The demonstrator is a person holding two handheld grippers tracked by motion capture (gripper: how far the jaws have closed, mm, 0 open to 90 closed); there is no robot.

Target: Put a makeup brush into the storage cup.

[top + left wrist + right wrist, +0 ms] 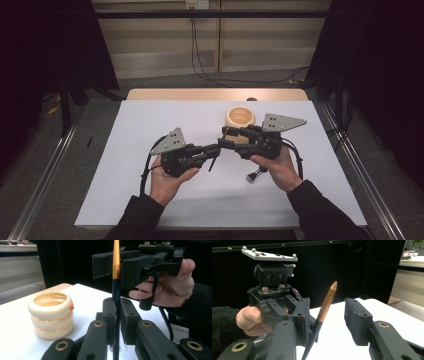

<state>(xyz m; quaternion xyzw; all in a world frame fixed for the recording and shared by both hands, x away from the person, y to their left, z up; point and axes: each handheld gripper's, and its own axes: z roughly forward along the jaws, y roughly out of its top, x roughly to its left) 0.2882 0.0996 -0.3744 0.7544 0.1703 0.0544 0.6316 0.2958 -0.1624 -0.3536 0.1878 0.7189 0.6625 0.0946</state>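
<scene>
A slim stick with a dark blue shaft and a copper-coloured tapered end (116, 265) is clamped upright between the pads of my left gripper (116, 312). That gripper is shut on its dark shaft. In the high view the left gripper (217, 149) is held above the middle of the white table, nose to nose with my right gripper (226, 138). The right gripper (329, 317) has its jaws on either side of the stick's copper end (327, 302). The stick lies close to one pad, and a wide gap separates it from the other.
A cream ringed holder (240, 117), hollow and with an orange spot on its rim (71, 306), stands on the white table (150, 120) just behind the grippers. A short stubby brush (255, 175) lies on the table under the right hand. Dark curtains flank the table.
</scene>
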